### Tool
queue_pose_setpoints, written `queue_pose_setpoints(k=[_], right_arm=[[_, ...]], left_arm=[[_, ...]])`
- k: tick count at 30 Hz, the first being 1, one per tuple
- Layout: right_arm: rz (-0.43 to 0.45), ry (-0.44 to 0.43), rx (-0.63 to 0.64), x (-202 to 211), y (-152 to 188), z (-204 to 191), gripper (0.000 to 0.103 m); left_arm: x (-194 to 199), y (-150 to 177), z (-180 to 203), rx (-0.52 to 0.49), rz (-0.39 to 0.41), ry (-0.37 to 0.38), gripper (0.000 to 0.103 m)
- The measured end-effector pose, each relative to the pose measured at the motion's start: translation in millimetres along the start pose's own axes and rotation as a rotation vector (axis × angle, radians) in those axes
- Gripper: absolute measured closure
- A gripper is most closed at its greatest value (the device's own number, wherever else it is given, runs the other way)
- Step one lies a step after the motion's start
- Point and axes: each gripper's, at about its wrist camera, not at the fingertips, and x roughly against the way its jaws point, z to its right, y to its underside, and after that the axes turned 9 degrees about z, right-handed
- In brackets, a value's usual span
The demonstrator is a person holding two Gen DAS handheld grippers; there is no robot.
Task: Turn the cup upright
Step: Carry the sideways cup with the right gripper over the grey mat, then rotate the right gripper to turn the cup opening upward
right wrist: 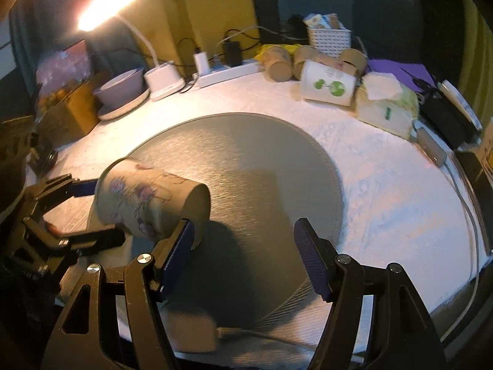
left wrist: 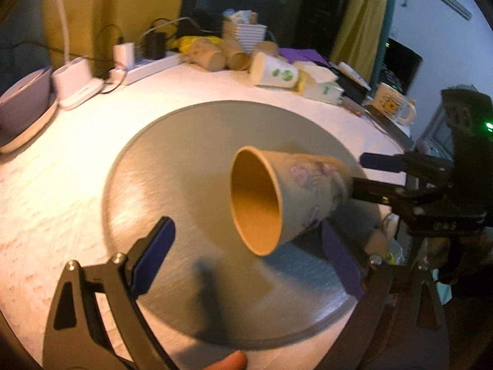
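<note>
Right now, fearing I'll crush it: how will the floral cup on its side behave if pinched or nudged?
The floral cup looks like thin paper, so it is probably light and would dent under a pinch. Lying sideways, its taper would likely roll it in a curve across the grey mat.

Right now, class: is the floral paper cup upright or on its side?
On its side: the floral paper cup lies tilted over the grey mat, its open mouth facing sideways.

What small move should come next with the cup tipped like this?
Probably close the left gripper around the cup near its rim, then rotate it upright. The cup hangs on its side above the grey mat; both grippers are open, and the right gripper has only one finger near its base.
</note>
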Motion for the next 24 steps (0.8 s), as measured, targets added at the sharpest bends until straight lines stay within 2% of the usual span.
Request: queue_pose_setpoints(k=[4,13,19,23,24], right_arm=[[0.002,-0.021,0.053,5.3,-3.1,-16.1,0.032],[-0.009,-0.093,0.222,11.1,-22.5,-56.0,0.032],[-0.06,-0.15,0.344,-5.6,-35.5,-97.2,0.032],[-0.124,-0.169,0.442,-20.4,-36.0,-122.7,0.032],[-0.142,-0.169,0.465,-24.7,-35.6,-126.9,0.03]], left_arm=[[8.4,4.5,-16.7,0.032,0.016,-0.046,0.008],[38.2,5.7,-46.3,0.113,0.084,-0.077,0.008],[50.2,8.3,-59.9,0.163,0.117,-0.087,0.008],[53.3,14.4,-72.7,0.197,0.121,-0.091,0.008],[53.9,15.5,-75.2,0.204,0.123,-0.093,0.008]])
